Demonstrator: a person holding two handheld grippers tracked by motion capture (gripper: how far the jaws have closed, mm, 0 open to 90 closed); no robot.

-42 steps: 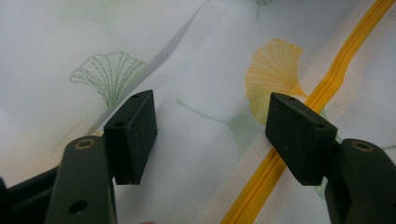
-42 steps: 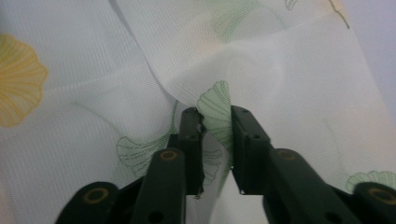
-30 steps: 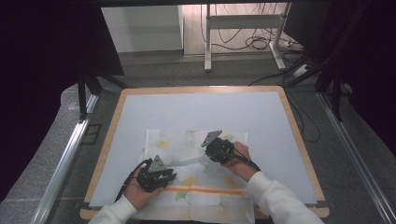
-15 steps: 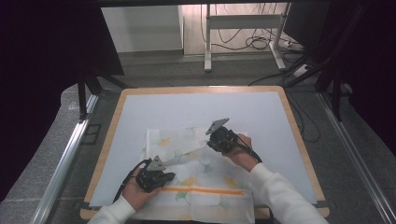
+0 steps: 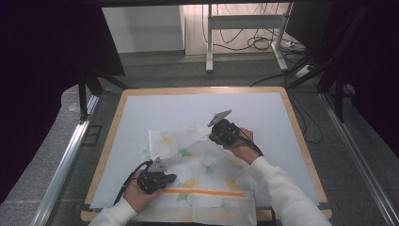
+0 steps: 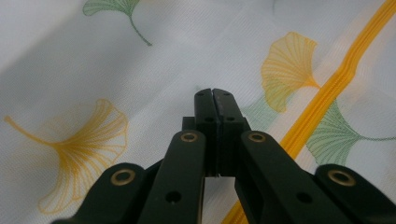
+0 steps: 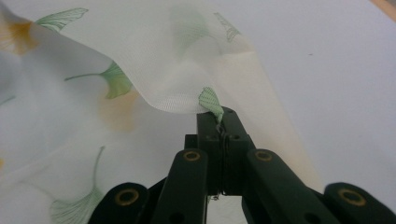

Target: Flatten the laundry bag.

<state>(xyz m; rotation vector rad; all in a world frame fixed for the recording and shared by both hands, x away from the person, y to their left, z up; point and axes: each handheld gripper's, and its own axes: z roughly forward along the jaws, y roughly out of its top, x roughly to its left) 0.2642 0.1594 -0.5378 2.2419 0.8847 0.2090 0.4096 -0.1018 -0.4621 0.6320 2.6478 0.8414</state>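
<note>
Right gripper view: right gripper (image 7: 219, 122) fingers clamped on mesh cloth (image 7: 154, 70) edge; left gripper (image 6: 214, 100) fingers closed, pinching cloth.

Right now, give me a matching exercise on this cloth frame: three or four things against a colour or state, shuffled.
Things:
1. left gripper
2. right gripper
3. zip
4. mat

States:
A. orange, running across the mesh cloth
B. pale blue, bare beyond the cloth
C. shut, pressing the flat cloth
D. shut on a lifted cloth edge

Pairs: 1-C, 2-D, 3-A, 4-B
</note>
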